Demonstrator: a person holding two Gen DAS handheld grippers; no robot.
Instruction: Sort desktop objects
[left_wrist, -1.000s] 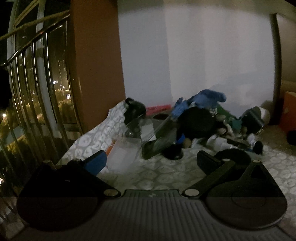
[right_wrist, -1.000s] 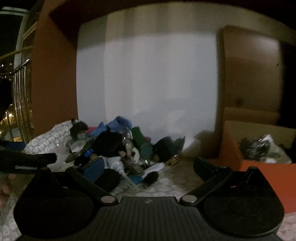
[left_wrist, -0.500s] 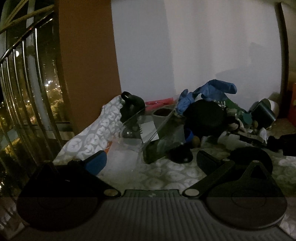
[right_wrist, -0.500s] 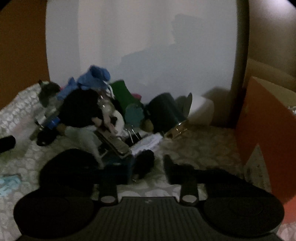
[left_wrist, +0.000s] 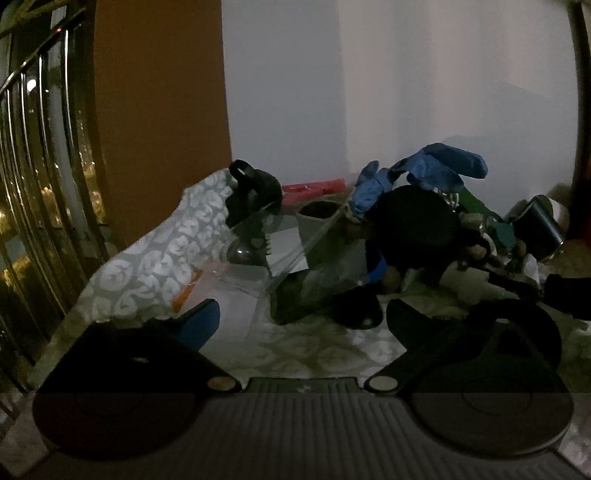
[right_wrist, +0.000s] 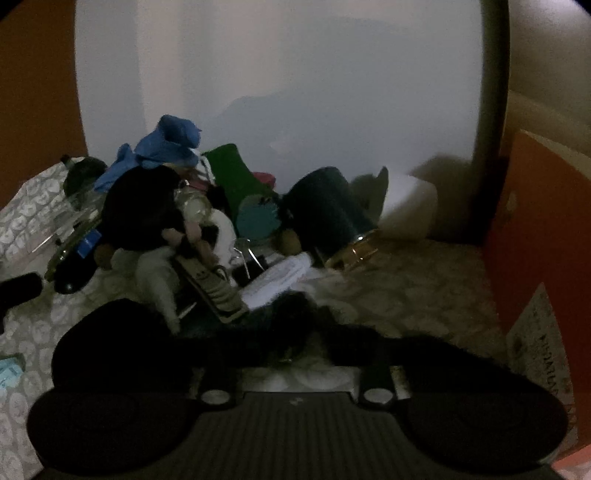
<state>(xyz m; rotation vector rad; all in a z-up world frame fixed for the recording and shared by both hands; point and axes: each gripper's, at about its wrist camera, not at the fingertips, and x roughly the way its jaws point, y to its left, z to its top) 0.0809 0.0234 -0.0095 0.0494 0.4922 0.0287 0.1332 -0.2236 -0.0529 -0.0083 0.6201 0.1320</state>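
Observation:
A heap of desktop items lies on a patterned cloth (left_wrist: 155, 266) against the white wall: a blue glove (left_wrist: 424, 173) (right_wrist: 166, 147), a black round thing (left_wrist: 417, 229), a clear plastic box (left_wrist: 266, 251), a grey remote (right_wrist: 210, 284), and a dark cup with a gold rim (right_wrist: 328, 210). My left gripper (left_wrist: 303, 314) is wide open in front of the plastic box, its jaws closing slightly, only cloth between them. My right gripper (right_wrist: 295, 332) is closing its jaws on a small black object (right_wrist: 295, 314) at the heap's near edge, pads against its sides.
An orange box (right_wrist: 535, 229) stands at the right, a white container (right_wrist: 406, 206) by the wall beyond the dark cup. A window with metal rails (left_wrist: 37, 184) and a brown pillar (left_wrist: 159, 110) close off the left. Bare cloth (right_wrist: 424, 288) lies between heap and orange box.
The right gripper came down and forward to the heap and drew its jaws from wide open to nearly together around the small black object. The left gripper edged closer to the plastic box.

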